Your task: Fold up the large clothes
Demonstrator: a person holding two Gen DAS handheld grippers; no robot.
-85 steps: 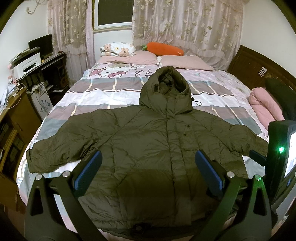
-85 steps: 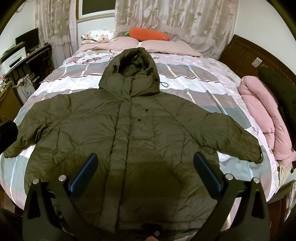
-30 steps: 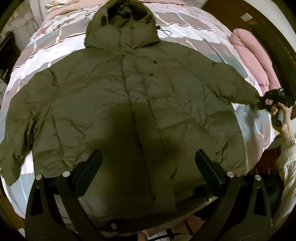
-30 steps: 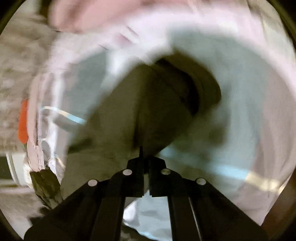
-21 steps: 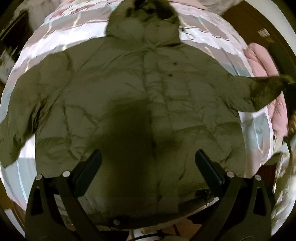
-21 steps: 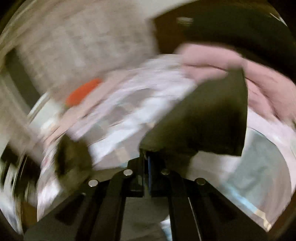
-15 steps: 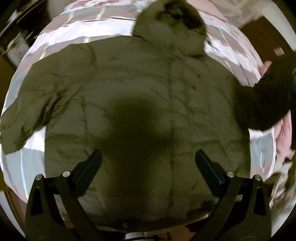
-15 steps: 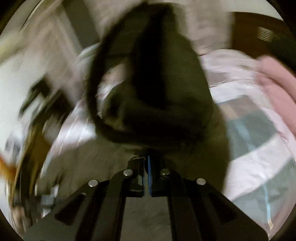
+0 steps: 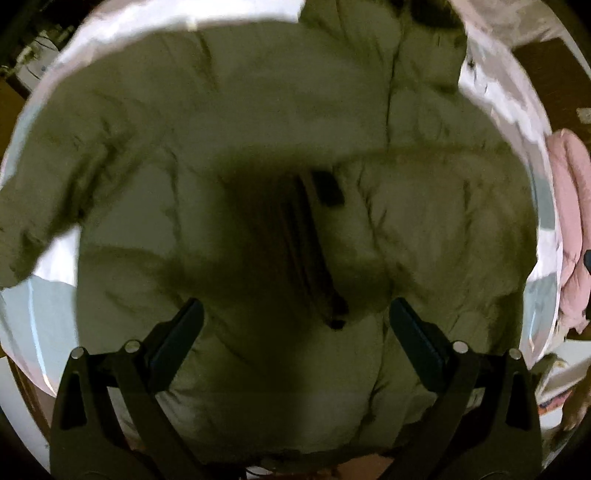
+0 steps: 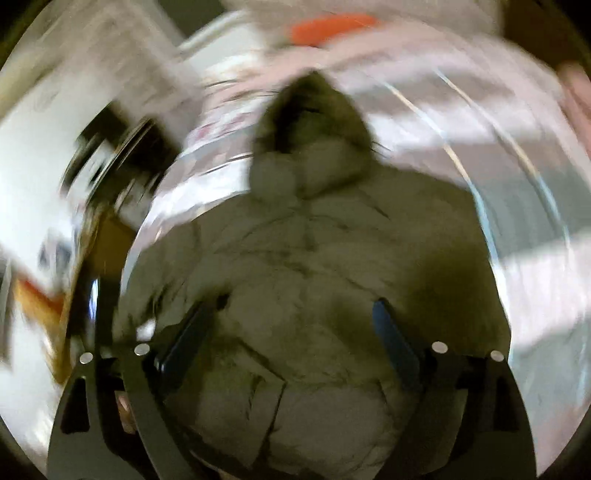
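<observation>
An olive hooded puffer jacket [image 9: 258,122] lies face up on the bed. Its right sleeve [image 9: 436,206] is folded across the chest, the dark cuff [image 9: 328,188] near the middle. The other sleeve [image 9: 40,199] still lies spread out to the left. My left gripper [image 9: 295,332] points straight down over the lower front, open and holding nothing. In the blurred right wrist view the hood [image 10: 310,122] is at the top. My right gripper [image 10: 291,332] hangs above the jacket's body [image 10: 314,280]; its jaws are opening wide, with no cloth pinched between them.
The striped bed cover [image 9: 33,317] shows around the jacket. A pink rolled blanket [image 9: 569,206] lies at the bed's right edge by the dark wooden headboard [image 9: 546,62]. An orange pillow [image 10: 328,24] is at the bed's head. Furniture [image 10: 110,147] stands to the left.
My right gripper, shut on the right cuff, swung the sleeve up and over the jacket's chest, then let go and opened. My left gripper came lower and closer over the jacket.
</observation>
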